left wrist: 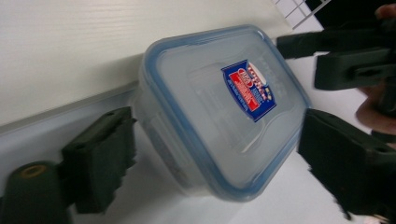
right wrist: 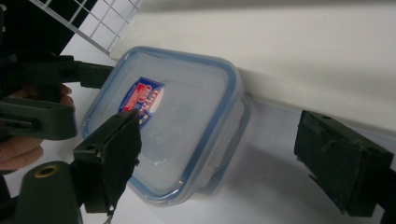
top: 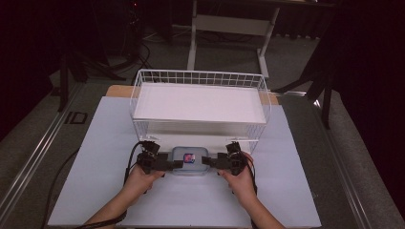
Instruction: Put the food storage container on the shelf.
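Both grippers, left point(top: 177, 163) and right point(top: 206, 161), flank the lidded container point(top: 190, 160) with fingers wide; the high view adds the wire rack point(top: 198, 78) behind.

Dim room, grey carpet floor point(top: 305, 157), white desk frame point(top: 229, 28) behind, dark curtains.

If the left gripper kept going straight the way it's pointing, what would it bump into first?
Most likely the plastic food container: it sits between the left gripper's open jaws, with the right gripper beyond it.
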The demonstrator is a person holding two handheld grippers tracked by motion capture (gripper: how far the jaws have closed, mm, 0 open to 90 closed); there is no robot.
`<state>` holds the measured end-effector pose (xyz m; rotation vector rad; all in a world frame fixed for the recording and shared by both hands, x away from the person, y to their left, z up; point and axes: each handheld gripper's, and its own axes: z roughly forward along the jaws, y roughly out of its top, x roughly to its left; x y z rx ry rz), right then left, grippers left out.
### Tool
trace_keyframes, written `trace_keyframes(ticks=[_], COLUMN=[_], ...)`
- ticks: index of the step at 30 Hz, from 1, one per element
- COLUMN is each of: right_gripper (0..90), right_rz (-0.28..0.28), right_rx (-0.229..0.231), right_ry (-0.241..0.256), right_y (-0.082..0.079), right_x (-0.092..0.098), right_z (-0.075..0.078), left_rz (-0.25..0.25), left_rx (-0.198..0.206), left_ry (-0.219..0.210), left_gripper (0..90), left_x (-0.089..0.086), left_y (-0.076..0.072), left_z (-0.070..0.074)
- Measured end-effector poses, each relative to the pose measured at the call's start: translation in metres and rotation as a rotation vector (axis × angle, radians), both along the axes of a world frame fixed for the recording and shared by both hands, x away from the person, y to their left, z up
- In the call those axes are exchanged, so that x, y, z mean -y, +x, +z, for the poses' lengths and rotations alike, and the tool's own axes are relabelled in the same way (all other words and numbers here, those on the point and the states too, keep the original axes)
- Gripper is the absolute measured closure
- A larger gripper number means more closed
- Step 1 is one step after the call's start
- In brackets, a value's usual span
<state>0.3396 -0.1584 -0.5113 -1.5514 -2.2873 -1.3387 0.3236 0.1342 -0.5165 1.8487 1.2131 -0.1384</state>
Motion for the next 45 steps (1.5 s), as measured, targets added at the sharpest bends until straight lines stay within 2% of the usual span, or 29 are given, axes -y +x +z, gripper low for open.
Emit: trace_keyframes(ticks=[3, 7, 10, 11, 15, 18, 20, 21, 24, 30, 32, 33, 34, 35, 40, 41, 45], right_gripper=[21.1, 25.2, 27.9, 29.7, 40.0, 38.4, 38.7, 38.7, 39.2, 41.2, 42.2, 43.9, 43.9, 44.3, 44.5, 44.5, 44.5], right_rz=[-0.002, -0.002, 0.001, 0.003, 0.036, 0.056, 0.033, 0.031, 0.035, 0.057, 0.052, 0.054, 0.054, 0.056, 0.055, 0.056, 0.06], right_rx=[-0.03, -0.078, -0.088, -0.098, -0.129, -0.134, -0.19, -0.196, -0.202, -0.133, -0.126, -0.124, -0.124, -0.124, -0.105, -0.098, -0.079], right_ry=[0.004, 0.04, 0.027, 0.042, 0.07, 0.073, 0.093, 0.097, 0.11, 0.052, 0.045, 0.044, 0.044, 0.055, 0.046, 0.038, 0.025], right_y=[0.003, 0.005, 0.006, 0.006, 0.007, 0.006, 0.008, 0.008, 0.006, -0.007, -0.009, -0.01, -0.01, -0.012, -0.015, -0.017, -0.02], right_x=[-0.003, -0.004, -0.006, -0.006, -0.006, -0.007, -0.007, -0.007, -0.007, -0.01, -0.011, -0.01, -0.01, -0.009, -0.009, -0.01, -0.011], right_z=[-0.004, -0.008, -0.009, -0.009, -0.008, -0.009, -0.01, -0.01, -0.011, -0.003, -0.002, -0.001, -0.001, 0.0, 0.0, 0.002, 0.003], left_rz=[0.005, 0.007, 0.012, 0.016, 0.008, 0.003, 0.0, -0.003, -0.005, -0.031, -0.013, 0.006, 0.006, 0.007, 0.019, 0.024, 0.035], left_rx=[-0.017, -0.048, -0.062, -0.076, -0.087, -0.098, -0.104, -0.105, -0.085, -0.007, -0.009, -0.028, -0.028, -0.009, 0.01, 0.021, 0.024], left_ry=[0.002, 0.004, -0.001, -0.007, -0.025, -0.034, -0.032, -0.029, -0.009, 0.076, 0.072, 0.045, 0.045, 0.036, 0.051, 0.066, 0.077], left_gripper=[15.7, 21.3, 25.7, 25.7, 28.9, 29.7, 30.0, 30.2, 31.2, 33.1, 34.6, 37.6, 40.7, 40.9, 41.0, 41.3, 41.4], left_x=[0.002, 0.004, 0.004, 0.004, 0.0, -0.001, -0.001, -0.001, 0.0, 0.006, 0.006, 0.004, 0.004, 0.002, 0.004, 0.006, 0.008], left_y=[0.002, 0.005, 0.006, 0.006, 0.006, 0.007, 0.007, 0.006, 0.001, -0.012, -0.015, -0.015, -0.015, -0.018, -0.023, -0.026, -0.027], left_z=[-0.002, -0.005, -0.006, -0.008, -0.009, -0.01, -0.01, -0.009, -0.007, 0.0, 0.002, 0.002, 0.002, 0.002, 0.003, 0.004, 0.006])
